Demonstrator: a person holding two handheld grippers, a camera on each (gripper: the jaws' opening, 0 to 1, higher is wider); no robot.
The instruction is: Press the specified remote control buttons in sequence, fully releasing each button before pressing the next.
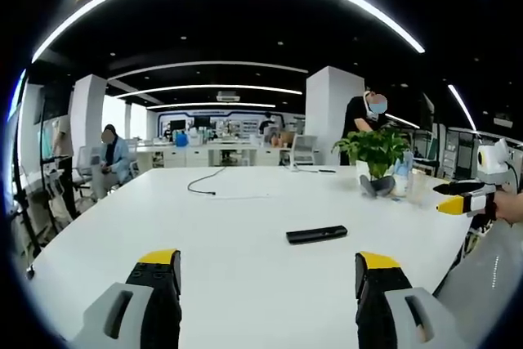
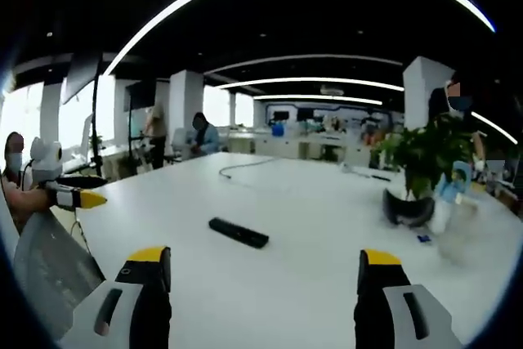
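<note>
One long white desk (image 1: 245, 234) carried everything. Two people sat or stood beyond its far edge in the left gripper view, and one more stood behind the plant. One potted plant (image 1: 376, 157) with green leaves stood near the desk's far right corner, and one thin dark cable (image 1: 204, 181) lay curled toward the far edge. One remote control (image 1: 316, 234) lay flat on bare desk well in from every edge, clear of the plant and the cable; it was a slim black bar, its buttons too small to make out. The left gripper (image 1: 270, 279) hung over the near edge with its jaws spread wide and nothing between them. The right gripper (image 2: 265, 279) did likewise, yellow-tipped jaws wide apart, the remote ahead of it.
</note>
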